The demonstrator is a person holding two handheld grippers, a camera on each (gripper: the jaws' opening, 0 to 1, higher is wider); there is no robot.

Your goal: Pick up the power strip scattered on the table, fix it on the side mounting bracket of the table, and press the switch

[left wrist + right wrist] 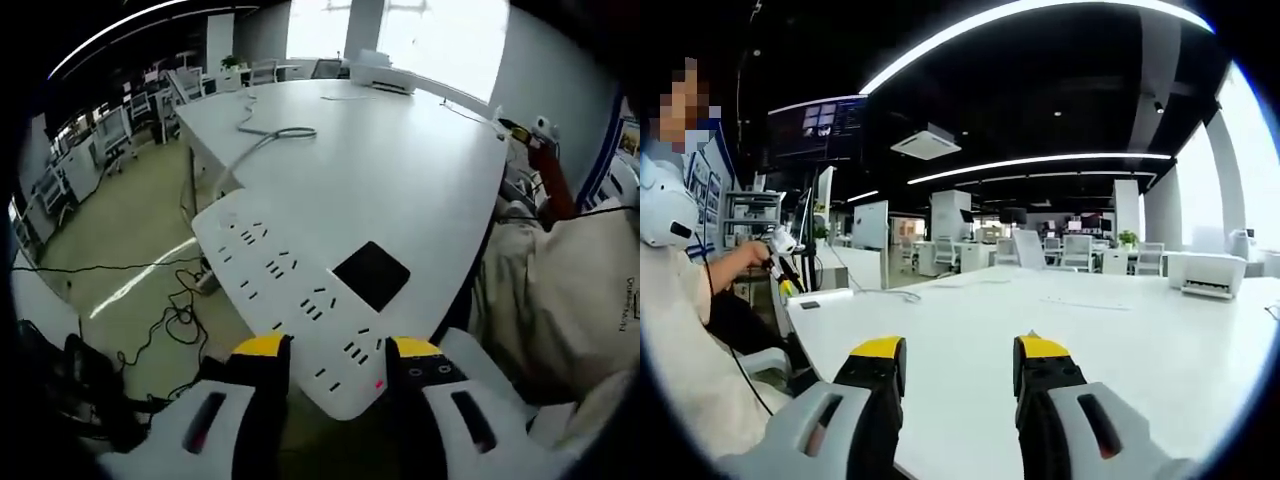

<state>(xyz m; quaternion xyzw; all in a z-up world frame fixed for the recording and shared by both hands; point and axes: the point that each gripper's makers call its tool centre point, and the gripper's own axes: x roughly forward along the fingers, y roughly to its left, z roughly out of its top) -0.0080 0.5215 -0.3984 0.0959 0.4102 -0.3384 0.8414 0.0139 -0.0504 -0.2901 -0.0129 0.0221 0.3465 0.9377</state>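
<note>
In the left gripper view, a long white power strip (300,300) is held out past the edge of a large white bench (400,170), its near end clamped between the yellow-tipped fingers (262,347) of the left gripper (338,350). Rows of socket slots run along its top face, a dark square panel (371,275) sits near the middle, and a small red light (379,383) glows at the held end (possibly the switch, though I cannot tell). Its pale cable (262,140) trails back across the bench top. Below lie the floor and loose black wires (165,320). In the right gripper view, the right gripper (958,365) hovers over the bench with its fingers set apart and nothing between them; at far left a person's hand (745,255) holds the other tool. The strip looks a stiff, light plastic bar with smooth, likely slippery sides; held at one end it will tend to droop and twist, so a firmer hold would be across its narrow sides nearer the middle, clear of the sockets.
</note>
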